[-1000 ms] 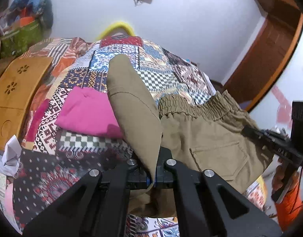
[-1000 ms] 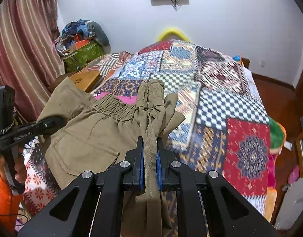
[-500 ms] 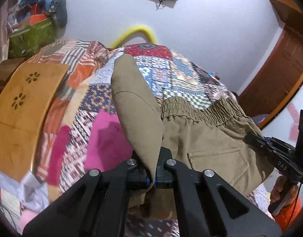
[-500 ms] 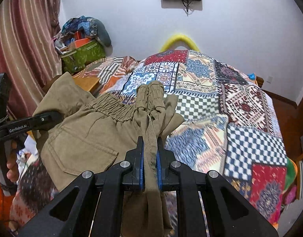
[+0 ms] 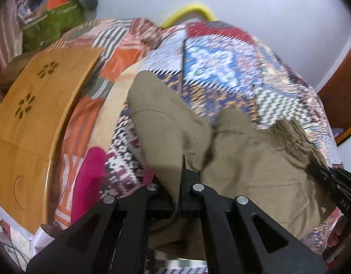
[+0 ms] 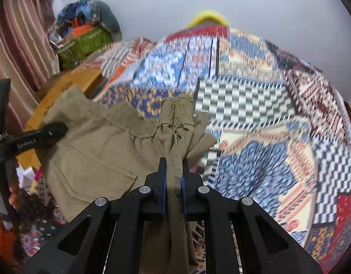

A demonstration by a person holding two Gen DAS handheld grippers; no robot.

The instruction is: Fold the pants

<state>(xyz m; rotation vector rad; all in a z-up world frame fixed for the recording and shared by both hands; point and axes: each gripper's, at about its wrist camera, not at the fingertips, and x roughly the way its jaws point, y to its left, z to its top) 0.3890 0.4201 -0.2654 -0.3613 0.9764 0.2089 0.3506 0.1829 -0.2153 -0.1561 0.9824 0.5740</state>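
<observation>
2 black grippers, the left gripper [image 5: 180, 196] and right gripper [image 6: 173, 196], each clamp the waist end of khaki pants [image 6: 102, 146] held above a patchwork bedspread [image 6: 255, 118], apparently mid-carry; next, lay them flat.

A patchwork-quilted bed [image 6: 255, 118] carries khaki pants [image 6: 102, 146] and a pink cloth [image 5: 88, 178].
</observation>
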